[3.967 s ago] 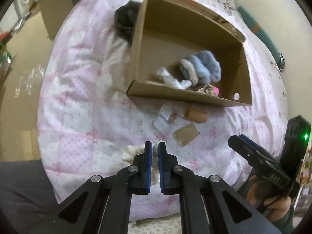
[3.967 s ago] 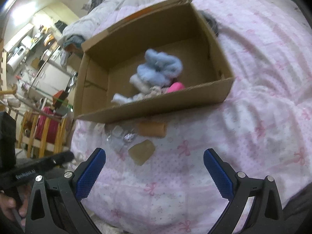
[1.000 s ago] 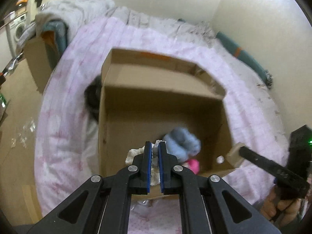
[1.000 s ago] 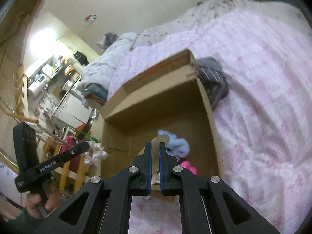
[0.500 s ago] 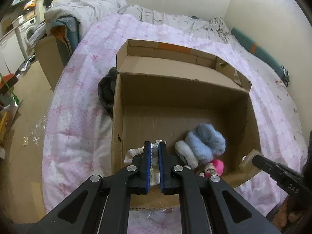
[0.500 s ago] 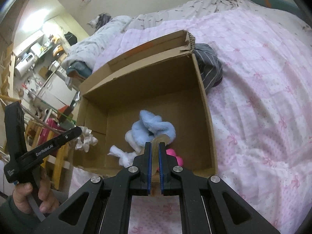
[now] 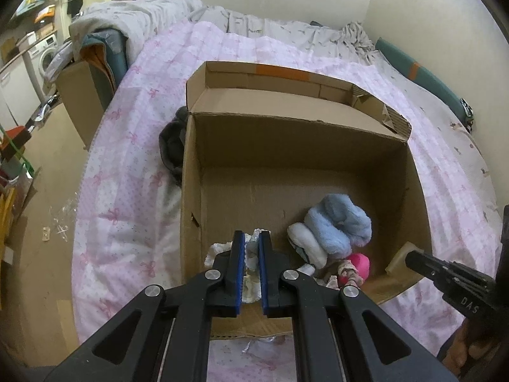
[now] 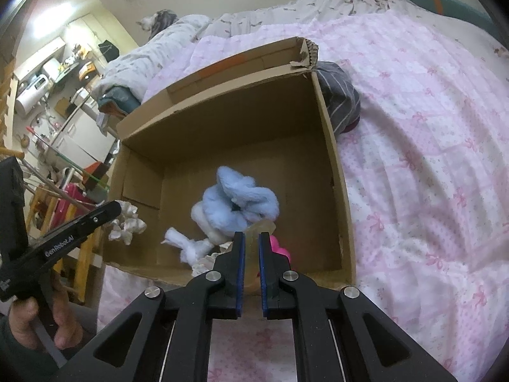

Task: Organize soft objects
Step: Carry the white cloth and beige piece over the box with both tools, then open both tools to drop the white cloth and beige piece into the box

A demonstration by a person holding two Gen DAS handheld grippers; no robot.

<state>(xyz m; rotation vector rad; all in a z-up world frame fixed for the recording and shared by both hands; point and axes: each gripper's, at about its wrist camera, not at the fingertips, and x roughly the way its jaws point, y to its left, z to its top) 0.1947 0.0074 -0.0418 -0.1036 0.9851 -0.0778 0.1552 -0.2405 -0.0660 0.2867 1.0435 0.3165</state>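
Open box on bed: far half free, near half crowded.

Cardboard box [image 7: 191,172] top open, walls upright on all four sides; far floor [image 7: 286,191] bare. Near right of the floor, in left wrist view, taken by blue fleece bundle [image 7: 337,222], white roll [image 7: 305,248] and pink toy [image 7: 359,264], packed together. Near wall carries both loads: left gripper [image 7: 251,254] jaws clamped on white frilly cloth [image 8: 127,226], right gripper [image 8: 251,254] jaws clamped on tan piece [image 7: 397,258]. Dark garment [image 8: 337,102] lies against one outer side wall; pink quilt [image 8: 429,165] beyond it open.
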